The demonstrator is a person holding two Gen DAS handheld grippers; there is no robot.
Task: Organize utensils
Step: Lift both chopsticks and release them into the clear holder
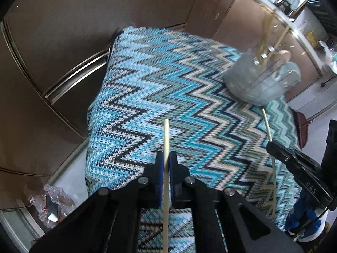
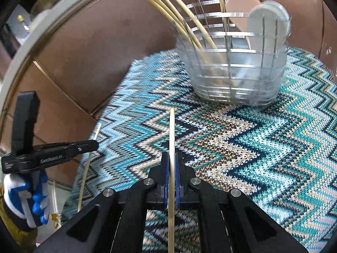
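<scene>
— How many chopsticks do I hold?

— Two. My left gripper (image 1: pixel 166 164) is clenched on one chopstick (image 1: pixel 166 139), my right gripper (image 2: pixel 172 164) on a second chopstick (image 2: pixel 172 130), each stick poking out ahead of its fingertips.

— And the holder?

— One clear utensil holder (image 2: pixel 231 71) stands on the zigzag cloth (image 2: pixel 263 147) over the tabletop, ahead and right of my right gripper. I count about five chopsticks (image 2: pixel 181 19) leaning inside it and three spoons (image 2: pixel 265 23): one pink, two pale blue.
</scene>
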